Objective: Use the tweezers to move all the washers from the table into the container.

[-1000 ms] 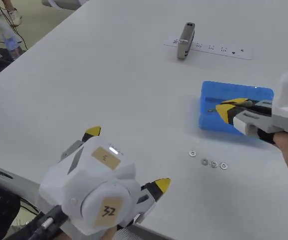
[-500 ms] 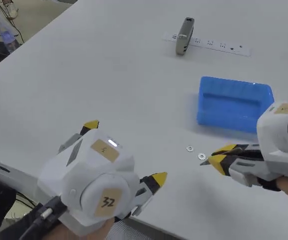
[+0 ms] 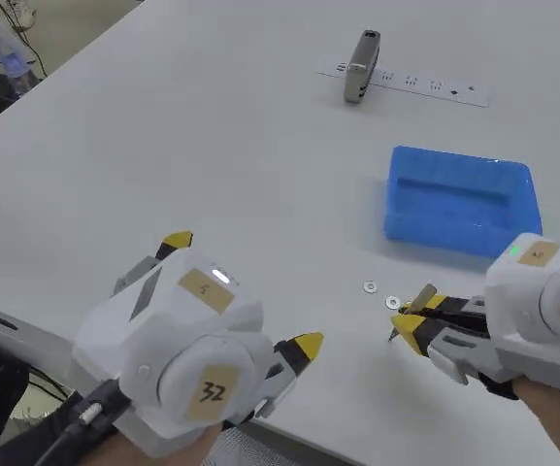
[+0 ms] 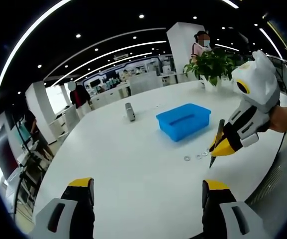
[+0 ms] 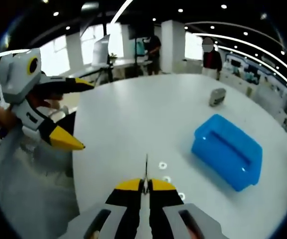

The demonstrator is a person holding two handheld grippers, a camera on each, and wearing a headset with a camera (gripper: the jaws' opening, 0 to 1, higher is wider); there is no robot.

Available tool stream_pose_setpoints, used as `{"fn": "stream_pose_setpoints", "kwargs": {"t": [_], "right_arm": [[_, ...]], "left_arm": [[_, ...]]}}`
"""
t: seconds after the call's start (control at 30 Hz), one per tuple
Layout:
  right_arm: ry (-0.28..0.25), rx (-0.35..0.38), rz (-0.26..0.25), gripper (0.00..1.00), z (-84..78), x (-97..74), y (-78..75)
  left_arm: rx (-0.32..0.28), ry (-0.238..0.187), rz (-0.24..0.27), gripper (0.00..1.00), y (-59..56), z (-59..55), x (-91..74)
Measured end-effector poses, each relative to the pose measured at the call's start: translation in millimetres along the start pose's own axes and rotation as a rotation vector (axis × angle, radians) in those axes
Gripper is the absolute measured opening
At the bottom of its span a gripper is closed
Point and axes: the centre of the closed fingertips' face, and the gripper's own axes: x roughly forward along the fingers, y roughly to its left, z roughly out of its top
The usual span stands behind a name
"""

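Small metal washers [image 3: 370, 287] lie in a short row on the white table [image 3: 212, 146], in front of the blue container [image 3: 462, 199]. My right gripper [image 3: 411, 325] is shut on thin tweezers [image 3: 408, 313], whose tip points down at the table just beside the washers [image 5: 162, 165]. In the right gripper view the tweezers [image 5: 146, 172] stick out between the closed yellow-tipped jaws [image 5: 144, 185]. Part of the washer row is hidden behind the right gripper in the head view. My left gripper [image 3: 243, 291] hovers open over the table's near edge, with nothing in it [image 4: 148, 189].
At the far side lies a white power strip [image 3: 425, 90] with a grey block [image 3: 360, 66] on its left end. The blue container [image 4: 184, 121] sits just beyond the washers [image 4: 198, 157]. People and a potted plant [image 4: 210, 64] stand beyond the table.
My right gripper with the tweezers has come back from over the blue container, down and toward me, to the washers. The left gripper has stayed open in place.
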Motion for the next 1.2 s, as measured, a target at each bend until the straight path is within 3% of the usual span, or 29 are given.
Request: {"fn": "stream_pose_setpoints", "kwargs": {"t": [0.13, 0.27, 0.4, 0.57, 0.83, 1.03, 1.2], "right_arm": [[-0.015, 0.016, 0.001, 0.01, 0.9, -0.6, 2.9], [-0.059, 0.118, 0.021, 0.03, 17.5, 2.5, -4.2], [-0.060, 0.101, -0.020, 0.03, 31.9, 10.6, -21.6], [-0.071, 0.097, -0.035, 0.03, 43.5, 20.1, -33.8], [-0.054, 0.087, -0.037, 0.03, 41.0, 31.0, -31.9], [-0.055, 0.115, -0.047, 0.04, 37.3, 33.5, -41.6], [-0.063, 0.160, -0.037, 0.04, 39.2, 34.6, -40.0]], "left_arm": [[0.004, 0.001, -0.004, 0.91, -0.9, -0.3, 0.0], [0.005, 0.003, -0.006, 0.91, -1.3, -0.5, 0.0], [0.007, 0.008, -0.004, 0.91, -0.8, -1.3, 0.2], [0.002, 0.006, 0.003, 0.91, 0.9, -1.0, 0.1], [0.003, 0.007, 0.006, 0.90, 1.4, -1.3, 0.5], [0.002, 0.005, 0.008, 0.90, 2.0, -1.1, 0.6], [0.004, 0.007, 0.007, 0.90, 1.6, -1.2, 0.8]]}}
